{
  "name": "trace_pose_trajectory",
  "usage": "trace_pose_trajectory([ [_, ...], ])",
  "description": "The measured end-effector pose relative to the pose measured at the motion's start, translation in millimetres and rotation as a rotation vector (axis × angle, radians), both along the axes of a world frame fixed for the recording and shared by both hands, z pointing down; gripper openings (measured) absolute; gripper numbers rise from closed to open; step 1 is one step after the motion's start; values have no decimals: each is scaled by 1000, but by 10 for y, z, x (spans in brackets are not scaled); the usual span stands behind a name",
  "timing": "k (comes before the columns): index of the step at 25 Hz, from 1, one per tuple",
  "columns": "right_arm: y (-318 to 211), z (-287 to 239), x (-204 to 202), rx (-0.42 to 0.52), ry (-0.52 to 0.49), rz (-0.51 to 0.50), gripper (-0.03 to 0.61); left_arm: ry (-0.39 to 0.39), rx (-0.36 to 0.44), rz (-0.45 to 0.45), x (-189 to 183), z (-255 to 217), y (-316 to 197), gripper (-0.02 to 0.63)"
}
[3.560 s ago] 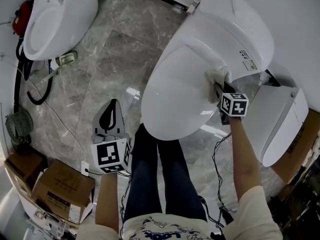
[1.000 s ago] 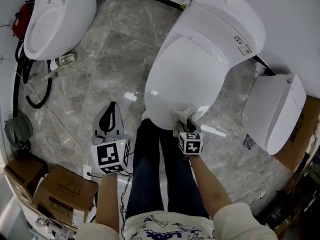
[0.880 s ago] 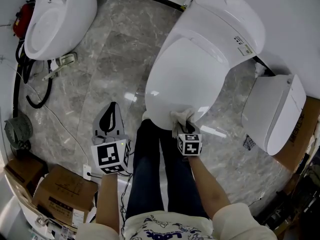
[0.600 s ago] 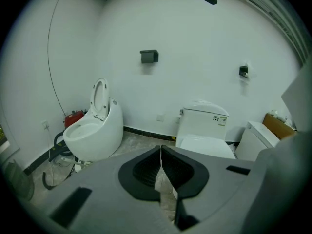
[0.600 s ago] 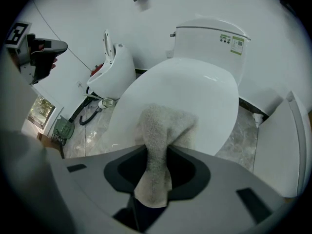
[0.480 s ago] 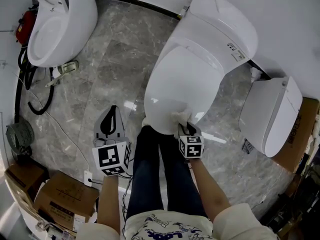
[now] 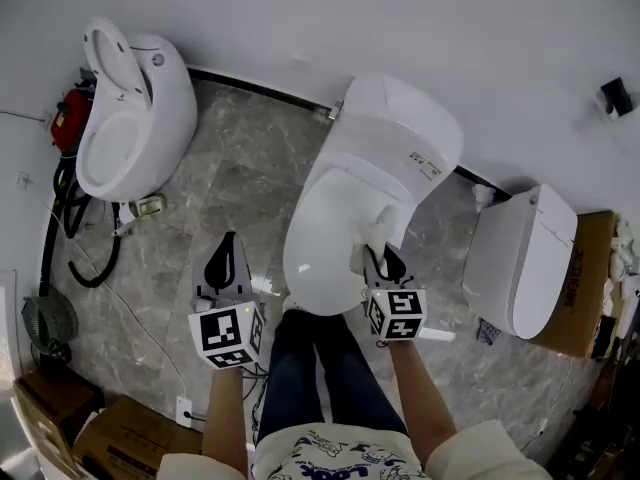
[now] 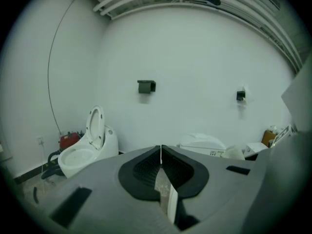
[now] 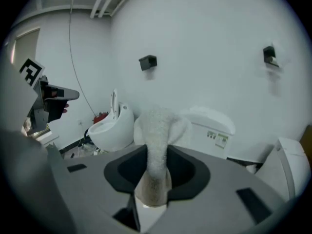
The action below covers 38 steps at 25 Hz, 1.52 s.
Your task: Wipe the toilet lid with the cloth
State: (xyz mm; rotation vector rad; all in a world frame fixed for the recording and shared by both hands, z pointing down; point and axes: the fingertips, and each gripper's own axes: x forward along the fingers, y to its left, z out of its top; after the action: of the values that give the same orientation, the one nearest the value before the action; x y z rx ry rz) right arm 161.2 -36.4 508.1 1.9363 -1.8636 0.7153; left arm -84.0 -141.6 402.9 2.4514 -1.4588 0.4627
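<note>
The wiping step looks to be in a pause, since the cloth is not pressed to the lid at this moment. The right gripper (image 7: 379, 259) is clamped on the white cloth (image 7: 371, 239); in the right gripper view the jaws pinch a bunched fold of the cloth (image 9: 157, 130), which sticks out past the tips and flops in the air. That gripper points roughly level at the far wall, not down at a surface. From the head view the cloth lies over the right side of the closed toilet lid (image 7: 322, 243), near the tank (image 7: 405, 133), and it seems to be held above the lid, though contact there cannot be ruled out. The left gripper (image 7: 227, 254) is held to the left of the toilet over the marble floor, well apart from the lid, its jaws together (image 8: 161, 156) with nothing between them. To go on, the right gripper would likely need to tilt down, set the cloth flat on the lid and draw it across whatever part remains unwiped.
</note>
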Motion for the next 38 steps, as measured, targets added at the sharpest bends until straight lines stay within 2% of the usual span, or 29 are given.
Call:
trace_pose_trajectory([
  [4, -258, -842, 91, 146, 26, 16, 110, 28, 79, 15, 145, -635, -127, 14],
  [9, -396, -1777, 198, 285, 89, 17, 110, 59, 177, 27, 277, -1391, -203, 14],
  [18, -466, -3046, 326, 494, 132, 34, 110, 114, 298, 18, 375, -2367, -193, 14],
  [28, -406, -3835, 404, 612, 176, 69, 112, 152, 399, 24, 467, -3062, -104, 14],
  [38, -422, -4106, 373, 650, 183, 56, 112, 144, 449, 31, 518, -3327, -56, 14],
])
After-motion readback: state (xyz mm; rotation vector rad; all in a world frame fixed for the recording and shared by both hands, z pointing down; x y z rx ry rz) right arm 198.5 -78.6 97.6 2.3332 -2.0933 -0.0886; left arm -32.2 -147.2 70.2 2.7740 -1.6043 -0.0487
